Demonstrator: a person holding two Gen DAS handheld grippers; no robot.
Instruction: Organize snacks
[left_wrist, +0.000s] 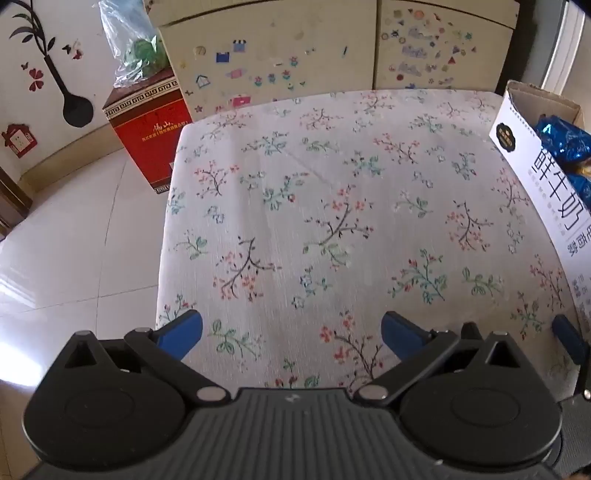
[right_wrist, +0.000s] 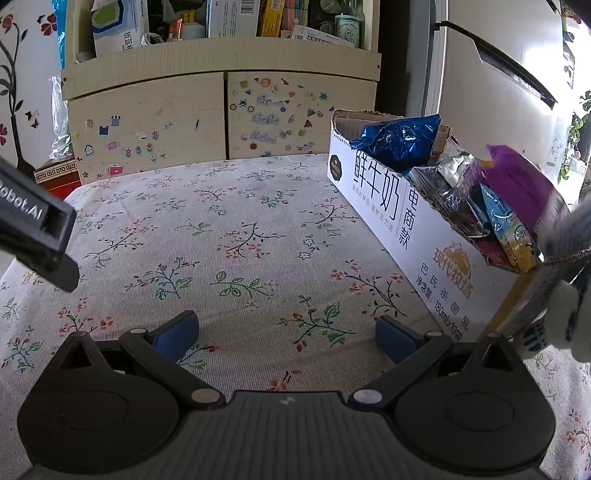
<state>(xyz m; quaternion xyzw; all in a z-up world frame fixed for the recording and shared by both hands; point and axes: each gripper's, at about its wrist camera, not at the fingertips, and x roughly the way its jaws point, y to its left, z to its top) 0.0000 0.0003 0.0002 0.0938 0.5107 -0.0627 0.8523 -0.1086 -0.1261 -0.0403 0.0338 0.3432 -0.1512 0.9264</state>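
- We are holding the left gripper and right gripper wide, both empty.
- The long white cardboard milk carton of foil snack bags is lying right, nearer our right gripper.

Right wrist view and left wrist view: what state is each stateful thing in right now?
left gripper: open, empty, over the cloth.
right gripper: open, empty.
milk carton box: top cut open, holding snack packets.
blue snack bag: in the box, sticking up.
cupboard doors: closed.
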